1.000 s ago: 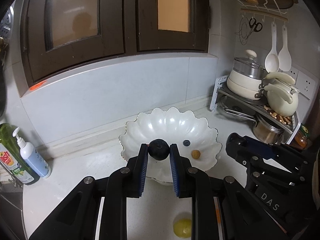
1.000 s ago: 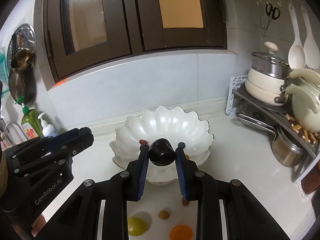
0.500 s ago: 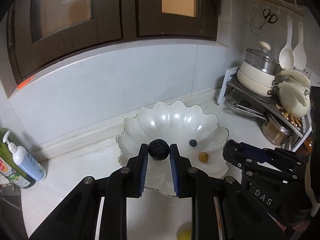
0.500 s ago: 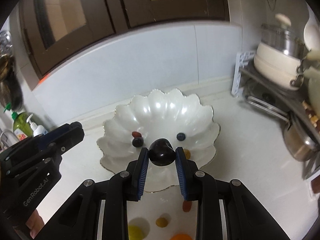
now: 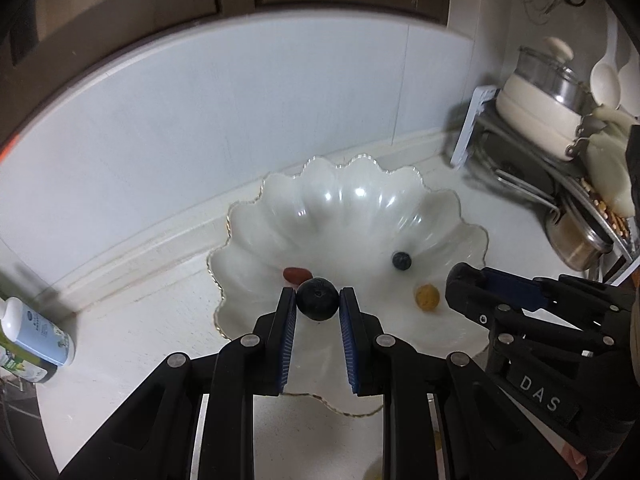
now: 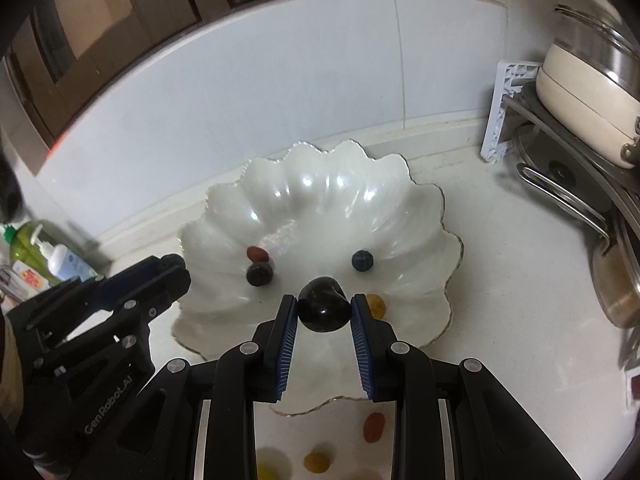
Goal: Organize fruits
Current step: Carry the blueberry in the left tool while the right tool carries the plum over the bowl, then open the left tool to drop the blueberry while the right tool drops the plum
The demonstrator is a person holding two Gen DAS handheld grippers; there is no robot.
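- The left gripper (image 5: pixel 318 305), black with blue ribbed pads, is clamped on a round, matte dark-blue blueberry (image 5: pixel 317 299) whose puckered crown faces the camera; the berry hangs over the near part of the bowl.
- The right gripper (image 6: pixel 324 311), of the same make, pinches a glossy, near-black purple fruit (image 6: pixel 323 309), lumpy and wider than the berry, with bright highlights on its skin; it too is held above the bowl's near side.
- The wide white glazed bowl with a scalloped, gold-edged rim (image 6: pixel 448 216) sits on the pale speckled counter (image 6: pixel 520 280) close to the grey wall.
- Inside the bowl lie a second small blueberry (image 6: pixel 362 260), a small oval red fruit (image 6: pixel 256 254) and a small round yellow-orange fruit (image 5: pixel 427 297), well apart from one another.
- On the counter in front of the bowl, seen between the right gripper's fingers, lie a red oval fruit (image 6: pixel 374 427), an orange-yellow one (image 6: pixel 317 462) and a blurred yellow one (image 6: pixel 265 471).
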